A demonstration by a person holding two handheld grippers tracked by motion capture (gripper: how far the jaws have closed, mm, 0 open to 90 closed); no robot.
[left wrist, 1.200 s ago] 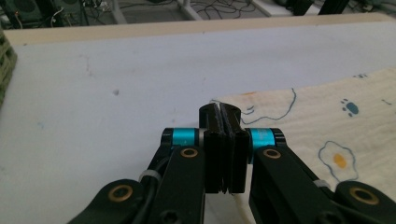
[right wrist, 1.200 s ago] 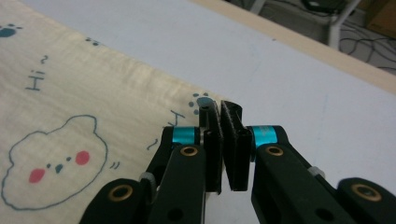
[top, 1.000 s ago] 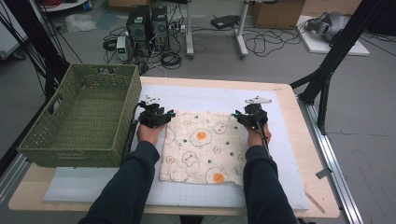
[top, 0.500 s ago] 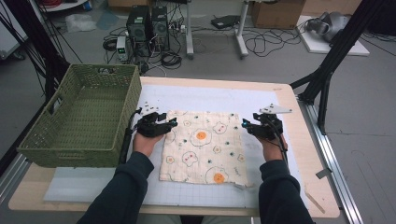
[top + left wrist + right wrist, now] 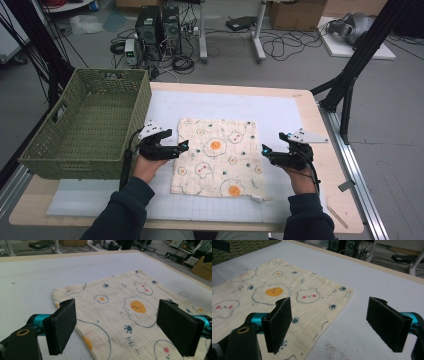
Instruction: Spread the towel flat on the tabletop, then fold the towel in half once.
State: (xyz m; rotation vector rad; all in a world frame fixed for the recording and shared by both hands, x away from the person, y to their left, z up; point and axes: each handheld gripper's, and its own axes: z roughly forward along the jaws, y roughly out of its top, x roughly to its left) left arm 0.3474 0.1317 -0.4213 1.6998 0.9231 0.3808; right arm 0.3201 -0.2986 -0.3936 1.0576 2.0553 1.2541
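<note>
Now the printed cloth [image 5: 217, 157] lies spread flat near the middle of the bench [image 5: 305, 102], on the pale mat [image 5: 210, 102] that covers most of its top. It is cream-coloured, with fried eggs, small blue paw prints and little cloud-like faces. Its edges run roughly square to the bench, and a small white tag sticks out at its near right corner.

To its left hovers the left gripper [image 5: 184, 146], just beside the cloth's left edge and pointing inward across it. Its fingers [image 5: 61, 326] have just been opening and stand wide apart; in the left gripper view the cloth lies below and beyond them, with nothing clamped between them.

On the other side, the right gripper [image 5: 265, 150] sits just off the cloth's right edge, pointing back toward it. Its fingers [image 5: 278, 323] have likewise just been opening and stand well apart with nothing between them; in the right gripper view the cloth's edge runs under the gap, with bare mat to one side.

A green woven basket [image 5: 82, 127] stands at the left end of the bench, close to the left gripper but apart from the cloth.
</note>
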